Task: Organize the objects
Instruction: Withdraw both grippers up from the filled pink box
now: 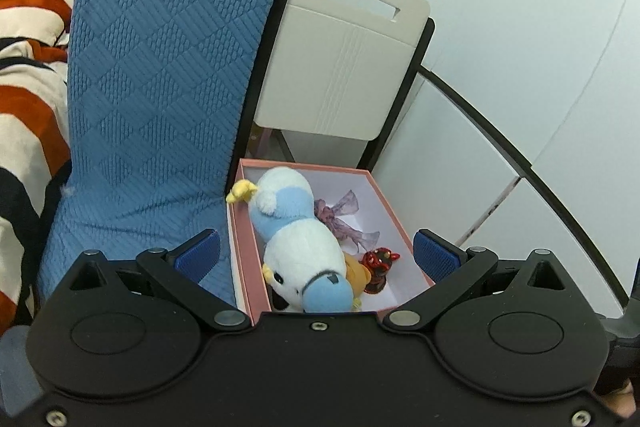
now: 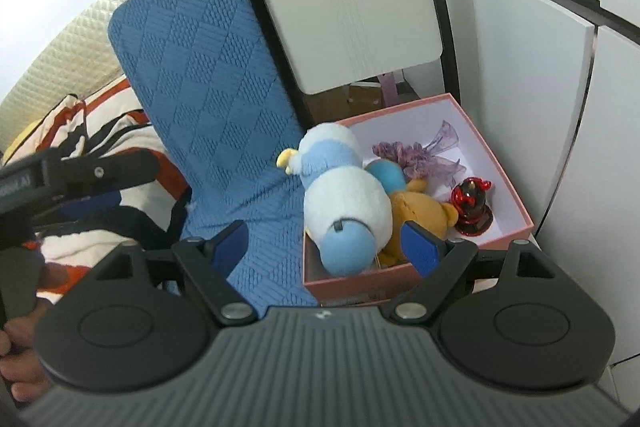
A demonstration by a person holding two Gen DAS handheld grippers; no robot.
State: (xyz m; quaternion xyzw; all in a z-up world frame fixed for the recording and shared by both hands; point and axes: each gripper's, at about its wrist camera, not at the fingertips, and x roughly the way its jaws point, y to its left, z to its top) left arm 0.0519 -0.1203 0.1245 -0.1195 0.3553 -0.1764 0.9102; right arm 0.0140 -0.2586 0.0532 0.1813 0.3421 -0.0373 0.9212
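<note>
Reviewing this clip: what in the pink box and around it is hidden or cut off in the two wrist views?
- Orange plush: mostly under the white and blue plush in both views; face unseen.
- Near end of the pink box: left wrist view, cut off by the left claw body.
- What the box rests on: hidden in both.
- Space under the beige chair back: only fragments show.

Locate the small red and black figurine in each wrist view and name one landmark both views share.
Left wrist: the red and black figurine sits in the pink box, lower centre-right, right of the blue and white plush.
Right wrist: the figurine is right of centre, near the box's right wall.
Shared landmark: the purple ribbon bow just behind it.
</note>
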